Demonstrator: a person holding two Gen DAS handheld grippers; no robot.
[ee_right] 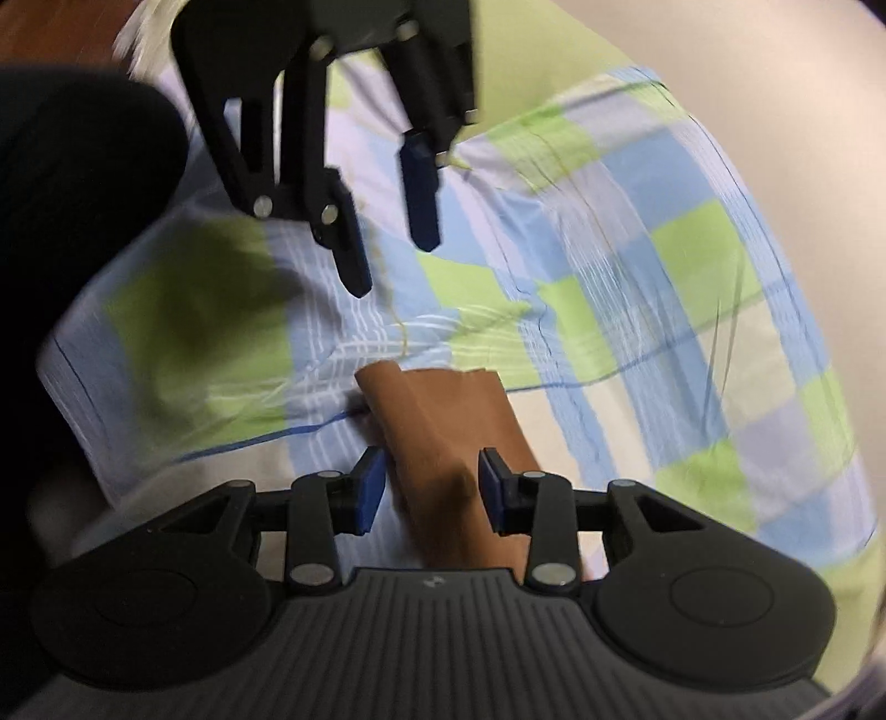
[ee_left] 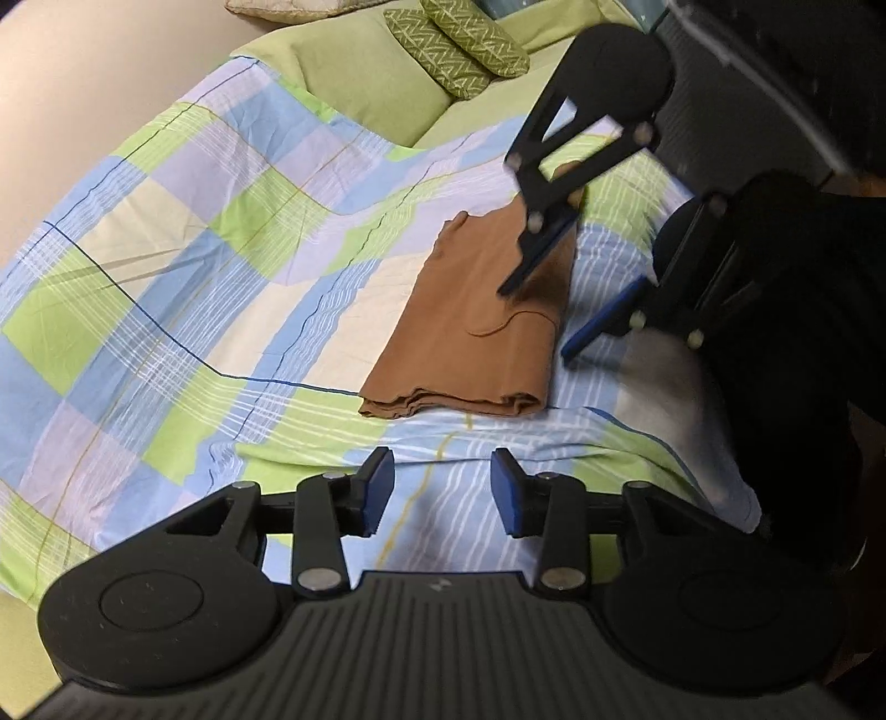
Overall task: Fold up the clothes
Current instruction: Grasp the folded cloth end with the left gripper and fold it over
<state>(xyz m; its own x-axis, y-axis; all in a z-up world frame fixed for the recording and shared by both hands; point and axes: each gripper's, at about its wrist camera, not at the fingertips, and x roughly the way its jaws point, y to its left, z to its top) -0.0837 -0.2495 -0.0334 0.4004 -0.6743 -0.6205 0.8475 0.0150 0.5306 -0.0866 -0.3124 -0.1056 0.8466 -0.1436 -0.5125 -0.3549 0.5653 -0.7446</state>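
Note:
A brown garment (ee_left: 476, 327) lies folded into a flat rectangle on the checked bedsheet (ee_left: 221, 266). My left gripper (ee_left: 443, 487) hovers over the sheet just short of the garment's near folded edge, open, with only sheet showing between its blue pads. In the left wrist view my right gripper (ee_left: 534, 321) comes in from the right, one finger over the garment's far right part, the other past its edge. In the right wrist view the right gripper (ee_right: 432, 482) stands open with the brown garment (ee_right: 437, 421) lying under and between its fingers. The left gripper (ee_right: 393, 266) is opposite, open.
A plain green pillow (ee_left: 365, 83) and two patterned green cushions (ee_left: 459, 44) lie at the head of the bed. The person's dark clothing (ee_left: 792, 343) fills the right side. A pale floor (ee_left: 83, 83) runs beyond the bed's left edge.

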